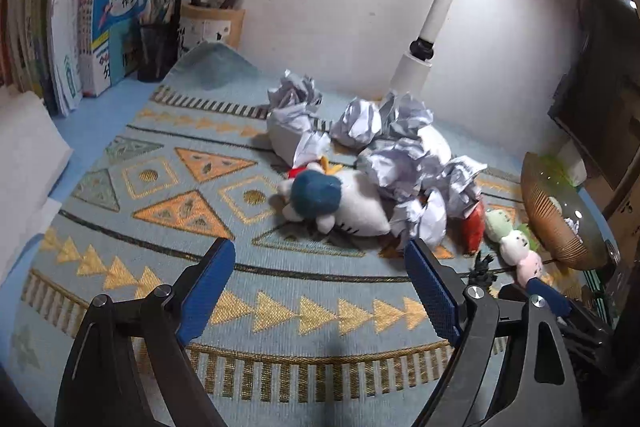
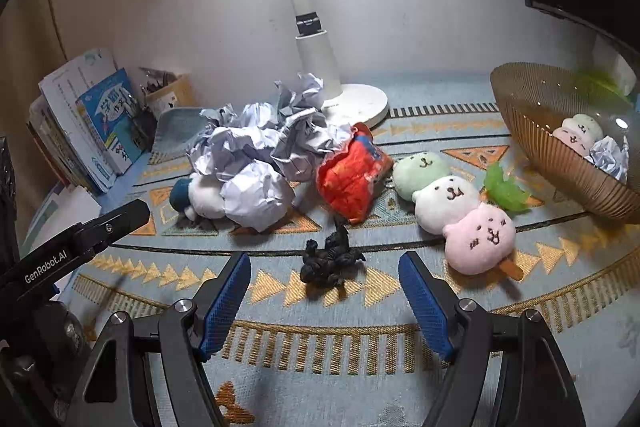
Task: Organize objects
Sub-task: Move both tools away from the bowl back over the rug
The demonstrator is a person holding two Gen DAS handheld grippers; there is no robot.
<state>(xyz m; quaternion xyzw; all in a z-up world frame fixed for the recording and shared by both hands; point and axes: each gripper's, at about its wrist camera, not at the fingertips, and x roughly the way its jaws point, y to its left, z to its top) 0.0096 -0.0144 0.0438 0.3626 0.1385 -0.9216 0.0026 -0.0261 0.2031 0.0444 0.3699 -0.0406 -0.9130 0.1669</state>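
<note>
Both of your tools hang with jaws apart and nothing between them: the left hand-held gripper (image 1: pixel 320 267) faces the white plush with the blue cap (image 1: pixel 332 201) beside the crumpled paper balls (image 1: pixel 400 155), the right hand-held gripper (image 2: pixel 324 281) sits just short of the small black figure (image 2: pixel 330 259). Work from the near edge of the counter's patterned mat (image 2: pixel 360 343). Centre the figure between the pads before closing (it looks knobbly and light), then carry it toward the ribbed bowl (image 2: pixel 560 163), which already holds a plush and paper.
</note>
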